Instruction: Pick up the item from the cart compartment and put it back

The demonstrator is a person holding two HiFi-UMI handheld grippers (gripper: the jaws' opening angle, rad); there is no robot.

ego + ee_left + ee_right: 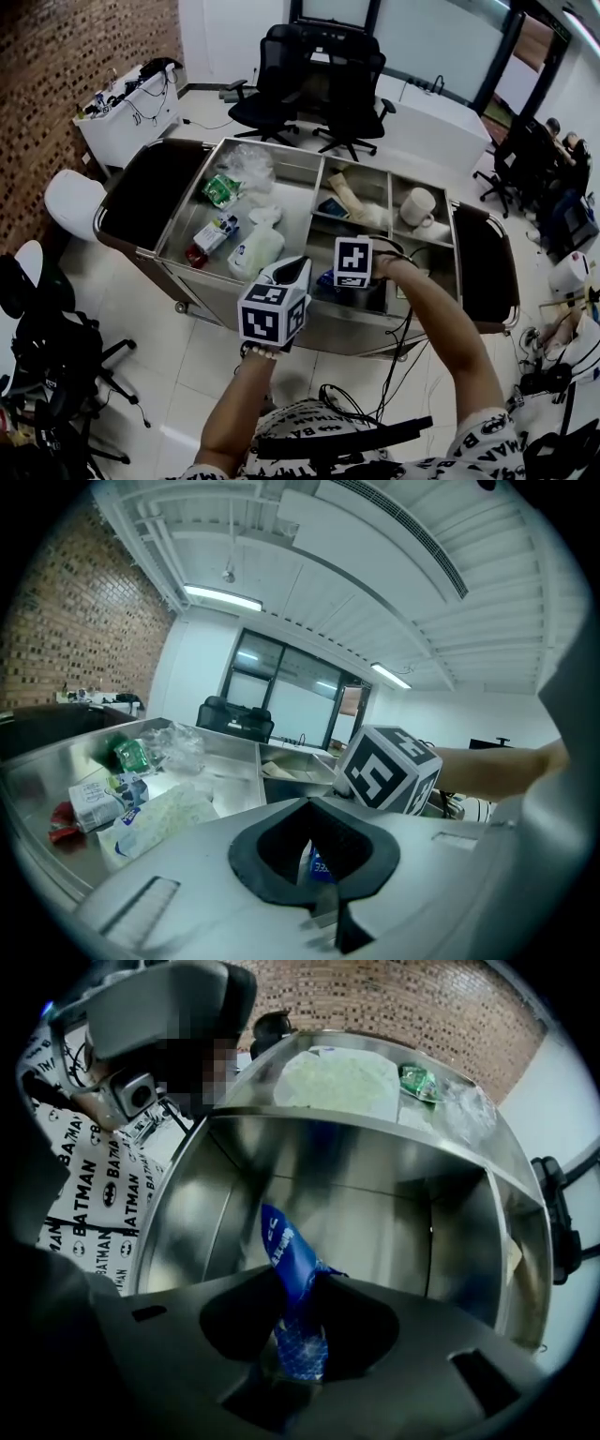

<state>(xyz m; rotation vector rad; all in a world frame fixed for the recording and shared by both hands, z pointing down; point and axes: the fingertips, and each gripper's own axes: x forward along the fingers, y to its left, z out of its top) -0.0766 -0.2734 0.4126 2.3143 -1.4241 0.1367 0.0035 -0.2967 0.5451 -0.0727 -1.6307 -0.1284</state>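
The right gripper (298, 1340) pointed straight down into the near middle compartment (375, 1213) of the steel cart (281, 152). Its jaws were clamped on a crumpled blue packet (284, 1251) inside that compartment. The left gripper (323, 897) hovered beside it, jaws together and empty. The pick-up seemed under way. Next it would need a straight lift clear of the walls, then lowering the packet back.

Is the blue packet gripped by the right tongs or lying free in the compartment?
Gripped: the right tongs pinch the blue packet, which sticks up between them above the compartment floor.
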